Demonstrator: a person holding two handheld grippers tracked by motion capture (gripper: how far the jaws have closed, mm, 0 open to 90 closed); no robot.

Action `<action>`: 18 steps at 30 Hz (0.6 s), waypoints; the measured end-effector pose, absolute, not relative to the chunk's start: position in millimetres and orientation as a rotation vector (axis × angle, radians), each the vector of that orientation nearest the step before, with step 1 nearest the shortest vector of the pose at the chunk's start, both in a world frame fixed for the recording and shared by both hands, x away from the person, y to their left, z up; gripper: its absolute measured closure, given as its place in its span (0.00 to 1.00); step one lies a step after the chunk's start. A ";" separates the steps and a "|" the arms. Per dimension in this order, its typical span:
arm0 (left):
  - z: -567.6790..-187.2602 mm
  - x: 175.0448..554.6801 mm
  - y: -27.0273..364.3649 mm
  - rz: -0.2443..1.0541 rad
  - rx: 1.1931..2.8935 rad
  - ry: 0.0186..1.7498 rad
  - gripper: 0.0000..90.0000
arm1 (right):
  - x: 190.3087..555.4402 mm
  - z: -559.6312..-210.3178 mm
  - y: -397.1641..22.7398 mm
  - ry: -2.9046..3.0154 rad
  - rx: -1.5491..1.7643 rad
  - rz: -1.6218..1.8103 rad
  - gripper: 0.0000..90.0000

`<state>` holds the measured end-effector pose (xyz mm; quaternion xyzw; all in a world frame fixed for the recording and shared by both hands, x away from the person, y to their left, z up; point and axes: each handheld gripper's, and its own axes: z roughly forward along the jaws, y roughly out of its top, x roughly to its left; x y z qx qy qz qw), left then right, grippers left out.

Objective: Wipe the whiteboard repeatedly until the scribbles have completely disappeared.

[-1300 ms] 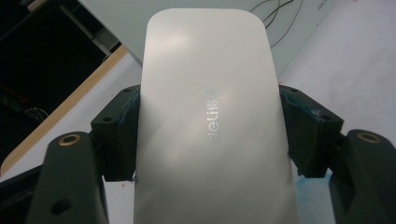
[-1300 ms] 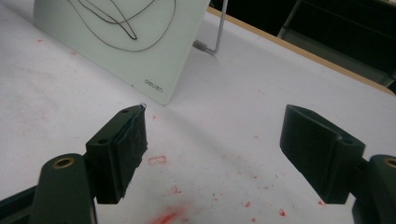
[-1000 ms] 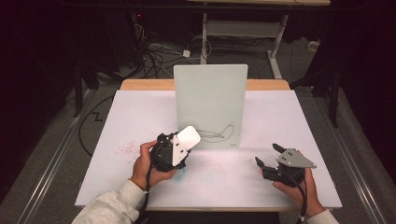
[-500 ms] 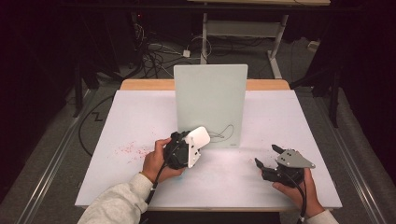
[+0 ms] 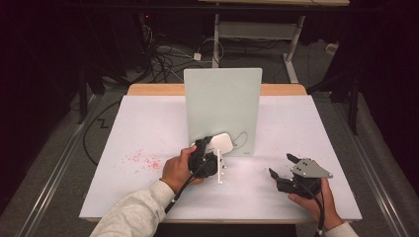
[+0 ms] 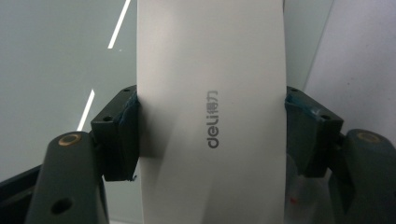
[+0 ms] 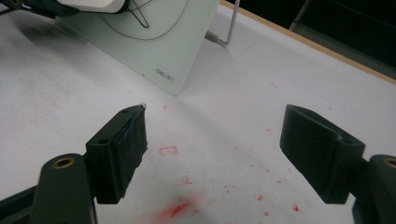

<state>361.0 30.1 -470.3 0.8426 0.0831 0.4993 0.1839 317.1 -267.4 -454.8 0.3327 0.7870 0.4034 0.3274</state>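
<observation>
White eraser (image 6: 210,116), "deli" mark, which we list as clamped between the left gripper (image 5: 210,157) jaws before the glass board (image 5: 222,106). Right gripper (image 7: 212,154): jaws apart, holding nothing, over the table (image 5: 148,128).

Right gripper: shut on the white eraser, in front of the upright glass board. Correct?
No. The left gripper is the one shut on the white eraser, per the left gripper view. The right gripper is open, holding nothing. The glass board does stand upright.
</observation>
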 end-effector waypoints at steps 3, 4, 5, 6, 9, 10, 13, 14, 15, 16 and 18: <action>-474.0 361.4 19.4 1.440 2.367 0.216 0.32 | 316.9 -454.5 -267.9 2.060 0.872 1.058 0.26; -474.0 361.4 19.4 1.440 2.367 0.216 0.32 | 316.9 -454.4 -267.9 2.058 0.873 1.059 0.26; -474.3 361.6 17.0 1.445 2.367 0.208 0.32 | 316.9 -454.4 -268.1 2.057 0.873 1.061 0.26; -474.7 361.7 14.6 1.452 2.365 0.204 0.32 | 317.0 -454.4 -268.3 2.059 0.878 1.061 0.26; -475.9 361.9 6.5 1.467 2.357 0.197 0.32 | 317.2 -454.7 -268.5 2.061 0.879 1.063 0.26; -476.9 362.5 0.6 1.475 2.344 0.193 0.32 | 317.2 -454.8 -268.4 2.061 0.882 1.061 0.26; -477.2 363.1 -7.6 1.490 2.335 0.191 0.32 | 316.8 -454.8 -267.8 2.062 0.878 1.061 0.26; -476.9 363.5 -9.5 1.494 2.334 0.185 0.32 | 316.7 -454.7 -267.7 2.061 0.881 1.063 0.26; -476.9 363.5 -9.5 1.494 2.334 0.185 0.32 | 316.8 -454.6 -267.8 2.062 0.881 1.063 0.26; -476.6 364.1 -12.8 1.498 2.328 0.193 0.32 | 316.8 -454.7 -267.8 2.061 0.882 1.064 0.26; -476.8 365.0 -16.4 1.511 2.324 0.190 0.32 | 317.2 -455.0 -268.1 2.062 0.884 1.063 0.26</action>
